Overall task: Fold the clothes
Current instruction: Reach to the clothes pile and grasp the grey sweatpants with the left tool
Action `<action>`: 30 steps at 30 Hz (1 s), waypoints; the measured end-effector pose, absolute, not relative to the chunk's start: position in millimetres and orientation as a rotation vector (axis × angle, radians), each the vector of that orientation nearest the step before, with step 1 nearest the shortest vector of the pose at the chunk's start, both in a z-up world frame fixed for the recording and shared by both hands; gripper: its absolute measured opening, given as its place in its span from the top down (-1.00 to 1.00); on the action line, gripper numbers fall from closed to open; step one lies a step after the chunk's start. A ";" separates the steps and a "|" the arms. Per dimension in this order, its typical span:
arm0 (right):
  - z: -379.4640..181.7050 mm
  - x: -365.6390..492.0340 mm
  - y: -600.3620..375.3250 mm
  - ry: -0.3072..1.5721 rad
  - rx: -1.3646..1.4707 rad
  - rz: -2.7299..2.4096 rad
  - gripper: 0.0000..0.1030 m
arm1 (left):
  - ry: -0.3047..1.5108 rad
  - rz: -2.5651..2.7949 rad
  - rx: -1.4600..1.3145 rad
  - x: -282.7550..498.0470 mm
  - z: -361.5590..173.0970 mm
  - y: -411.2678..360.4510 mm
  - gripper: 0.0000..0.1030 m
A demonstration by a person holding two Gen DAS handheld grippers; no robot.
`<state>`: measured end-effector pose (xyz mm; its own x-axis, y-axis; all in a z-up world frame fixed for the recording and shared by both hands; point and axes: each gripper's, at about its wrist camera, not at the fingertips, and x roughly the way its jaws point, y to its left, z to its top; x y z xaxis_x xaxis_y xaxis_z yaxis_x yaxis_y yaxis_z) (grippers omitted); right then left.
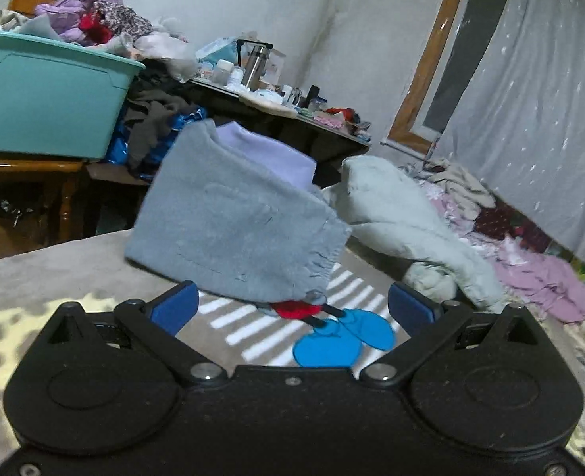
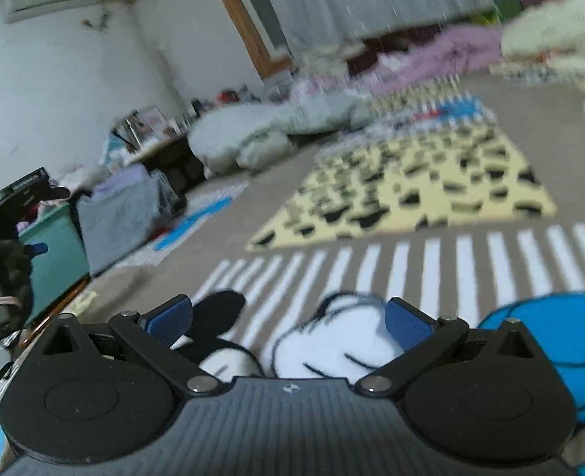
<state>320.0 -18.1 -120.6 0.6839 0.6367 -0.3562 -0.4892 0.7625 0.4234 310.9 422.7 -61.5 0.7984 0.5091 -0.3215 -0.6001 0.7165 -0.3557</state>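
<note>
On my left wrist view, the left gripper [image 1: 290, 303] has its blue fingers [image 1: 175, 309] spread wide apart with nothing between them. Just beyond, at twelve o'clock, sits the folded grey garment [image 1: 233, 222], a squarish stack on the printed blanket [image 1: 46, 273]; its long axis runs from ten o'clock down to four o'clock, the fringed edge toward four o'clock. A lilac piece [image 1: 268, 150] lies on top along its far side. At ten o'clock stands a teal bin [image 1: 46, 103] heaped with clothes, and a pale quilt [image 1: 403, 218] lies crumpled at two o'clock.

On my right wrist view, blurred, the right gripper [image 2: 288, 323] is likewise spread apart and holds nothing, over the blanket's cartoon print. The grey garment [image 2: 114, 218] shows at ten o'clock, beside the teal bin [image 2: 56, 254]. A yellow patterned patch [image 2: 411, 190] lies at one o'clock.
</note>
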 end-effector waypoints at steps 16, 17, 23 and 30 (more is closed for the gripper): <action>-158.6 350.5 30.7 0.528 0.334 0.665 -0.97 | 0.358 0.763 -0.253 459.4 -109.7 473.8 -0.53; -159.4 348.8 32.7 0.521 0.323 0.664 -0.97 | 0.372 0.756 -0.243 462.9 -108.2 477.7 -0.29; -167.6 346.7 25.1 0.531 0.351 0.683 -0.98 | 0.436 0.696 -0.198 468.0 -102.8 487.5 0.69; -168.6 358.6 24.7 0.523 0.379 0.690 -0.97 | 0.363 0.610 -0.261 418.6 -82.9 465.5 0.84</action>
